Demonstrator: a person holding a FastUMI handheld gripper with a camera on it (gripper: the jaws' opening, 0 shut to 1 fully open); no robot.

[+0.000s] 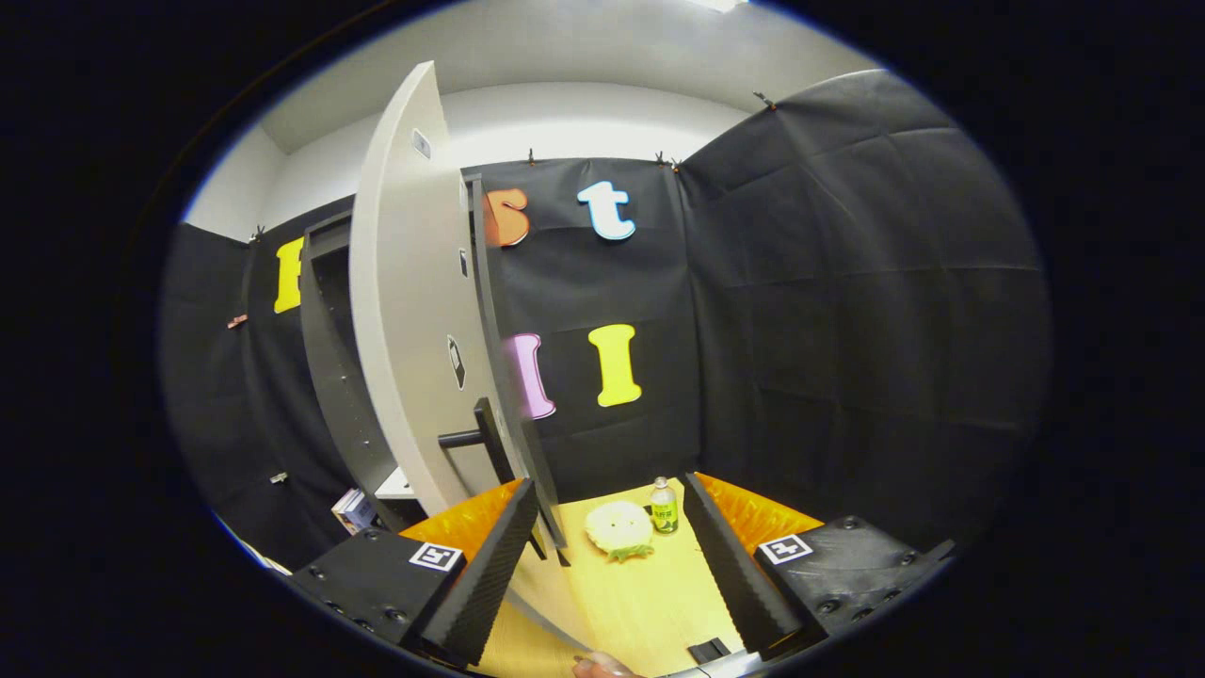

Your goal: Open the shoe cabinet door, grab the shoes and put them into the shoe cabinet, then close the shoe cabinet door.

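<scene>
Wooden table (650, 603) ahead: we count one bottle (665, 506), one pale shoe (618, 529). Our gripper (612, 589) is spread wide, holding nothing; shoe just beyond fingers. One cabinet (329, 367), door (414, 311) open, one handle (480, 435).

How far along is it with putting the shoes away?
The cabinet door already stands swung open, its dark handle just ahead of the fingers. The gripper is open and holds nothing. A pale shoe lies on the floor beyond the fingers, beside a small bottle. Grabbing it, stowing it and closing the door remain.
</scene>
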